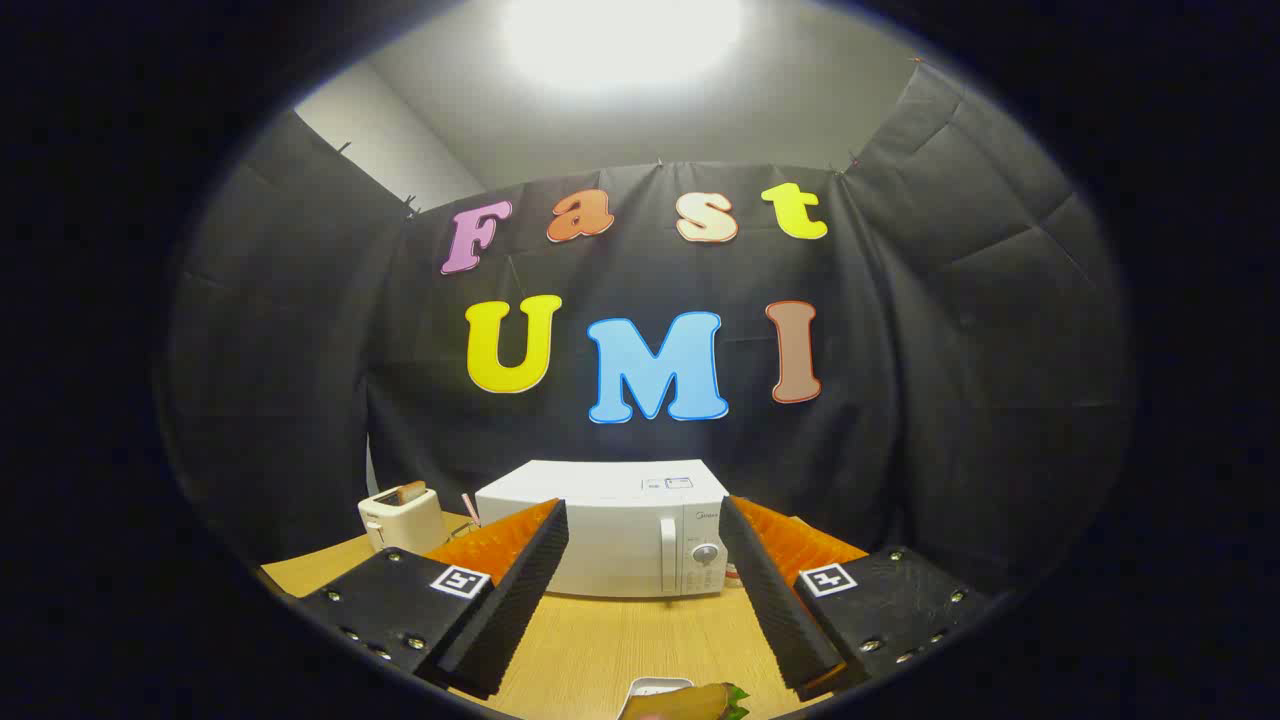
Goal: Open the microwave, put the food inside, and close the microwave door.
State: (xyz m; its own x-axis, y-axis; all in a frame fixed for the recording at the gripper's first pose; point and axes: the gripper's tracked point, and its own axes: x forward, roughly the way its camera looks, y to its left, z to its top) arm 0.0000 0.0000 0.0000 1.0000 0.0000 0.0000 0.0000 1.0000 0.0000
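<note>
A white microwave [620, 530] stands on the wooden table beyond my fingers, against the black cloth wall. Its door is closed, with a vertical white handle [668, 555] and a knob panel on its right side. My gripper [640, 600] is open, its two fingers spread wide apart with nothing between them, well short of the microwave. Close under the gripper lies the food [695, 702], a sandwich with green leaves on a small white plate [645, 690], partly cut off from sight.
A white toaster [402, 520] with a slice of bread in it stands to the left of the microwave. Between them a thin pink stick [467, 508] pokes up. Bare wooden table [600, 640] stretches between the gripper and the microwave.
</note>
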